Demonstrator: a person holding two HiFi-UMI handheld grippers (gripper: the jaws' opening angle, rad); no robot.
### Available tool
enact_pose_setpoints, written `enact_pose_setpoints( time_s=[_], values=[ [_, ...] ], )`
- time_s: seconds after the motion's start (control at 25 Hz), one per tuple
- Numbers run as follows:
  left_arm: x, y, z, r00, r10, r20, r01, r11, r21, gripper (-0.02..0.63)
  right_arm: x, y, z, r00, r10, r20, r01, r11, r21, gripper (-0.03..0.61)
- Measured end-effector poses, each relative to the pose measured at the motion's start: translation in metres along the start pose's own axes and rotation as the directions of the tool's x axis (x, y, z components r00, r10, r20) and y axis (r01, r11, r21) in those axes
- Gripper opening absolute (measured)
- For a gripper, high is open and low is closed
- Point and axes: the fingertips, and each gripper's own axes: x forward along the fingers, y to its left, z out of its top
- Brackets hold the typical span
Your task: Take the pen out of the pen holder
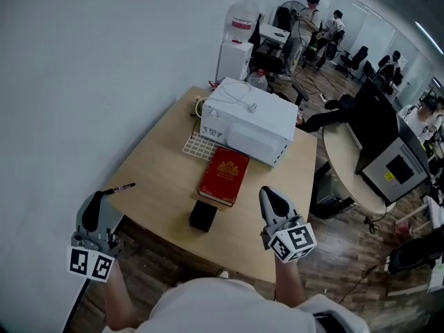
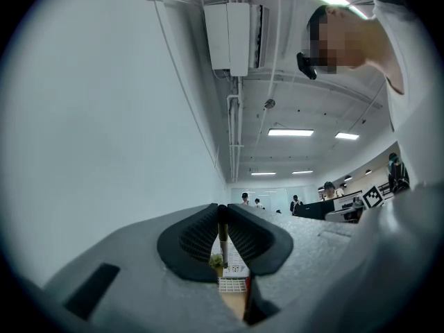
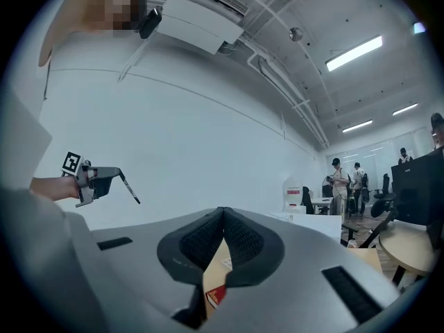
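Observation:
My left gripper is raised at the table's left corner, shut on a thin dark pen that sticks out up and to the right, past the fingertips. In the left gripper view the pen stands pinched between the two black pads of the left gripper. The right gripper view shows the left gripper with the pen angled downwards. The black pen holder sits on the wooden table, apart from both grippers. My right gripper hovers right of the holder, shut with nothing between its pads.
A red book lies behind the holder, then a white grid tray and a big white appliance. A round table with a dark monitor stands to the right. People stand in the far office.

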Motion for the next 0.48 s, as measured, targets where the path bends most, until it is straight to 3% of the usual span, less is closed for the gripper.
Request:
enact_pose_setpoints(
  time_s=[0.24, 0.48],
  values=[
    [-0.037, 0.021, 0.009, 0.999, 0.052, 0.005, -0.052, 0.999, -0.012, 0.052, -0.001, 0.017, 0.006, 1.000, -0.003, -0.005, 0.003, 1.000, -0.008, 0.003],
    [-0.055, 0.027, 0.011, 0.999, 0.036, 0.002, -0.036, 0.999, -0.034, 0.052, -0.006, 0.039, 0.009, 1.000, -0.001, -0.018, 0.000, 1.000, -0.015, 0.003]
  ],
)
